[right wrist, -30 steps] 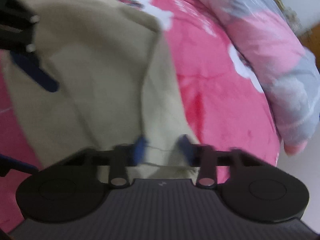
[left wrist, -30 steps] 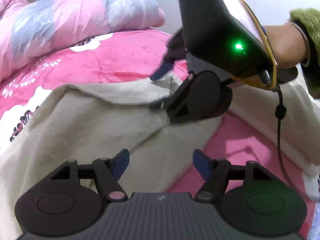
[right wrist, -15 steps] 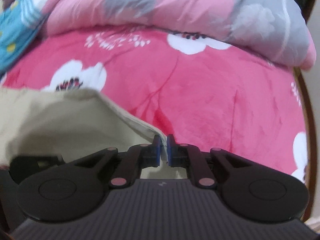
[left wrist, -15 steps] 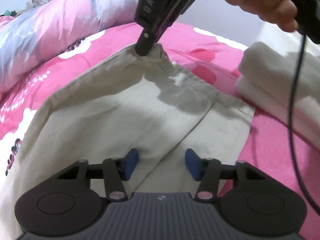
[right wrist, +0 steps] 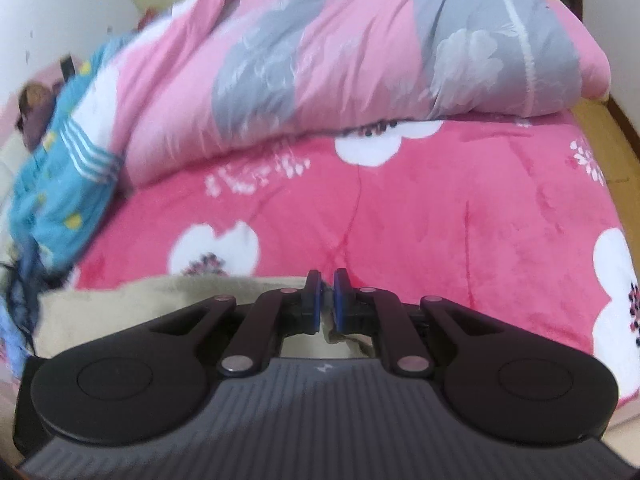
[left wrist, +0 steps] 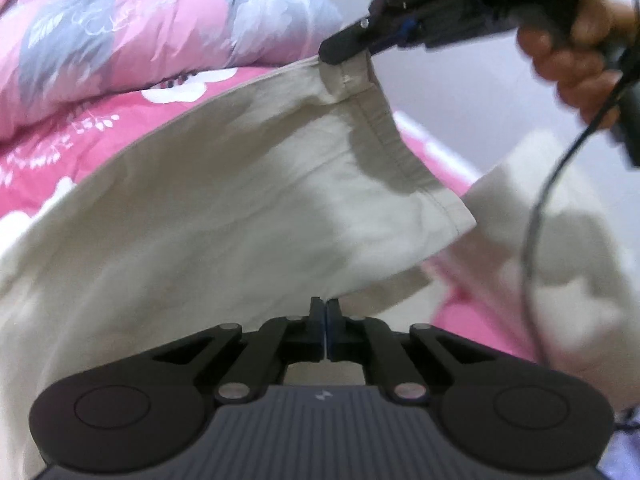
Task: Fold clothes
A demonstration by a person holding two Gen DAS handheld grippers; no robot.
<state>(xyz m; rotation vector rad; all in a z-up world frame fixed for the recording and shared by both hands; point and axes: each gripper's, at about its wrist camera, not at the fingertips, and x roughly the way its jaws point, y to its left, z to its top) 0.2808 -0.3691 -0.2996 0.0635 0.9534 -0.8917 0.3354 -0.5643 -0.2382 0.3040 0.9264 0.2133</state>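
Beige trousers (left wrist: 224, 200) hang lifted above the pink floral bed. My left gripper (left wrist: 325, 312) is shut on the lower edge of the cloth. In the left wrist view my right gripper (left wrist: 348, 46), held by a hand (left wrist: 576, 68), pinches the hemmed corner high at the upper right. In the right wrist view my right gripper (right wrist: 326, 296) is nearly closed, with a bit of beige fabric (right wrist: 160, 304) between and under its fingers.
A pink and grey quilt (right wrist: 360, 48) is bundled at the back of the bed (right wrist: 480, 216). A blue patterned garment (right wrist: 60, 184) lies at the left. A pale folded cloth (left wrist: 560, 240) sits at the right. A black cable (left wrist: 540, 216) hangs from the right gripper.
My left gripper went from open to shut on the trousers' edge. The right gripper lifted its corner higher, and the cloth now hangs raised between both.
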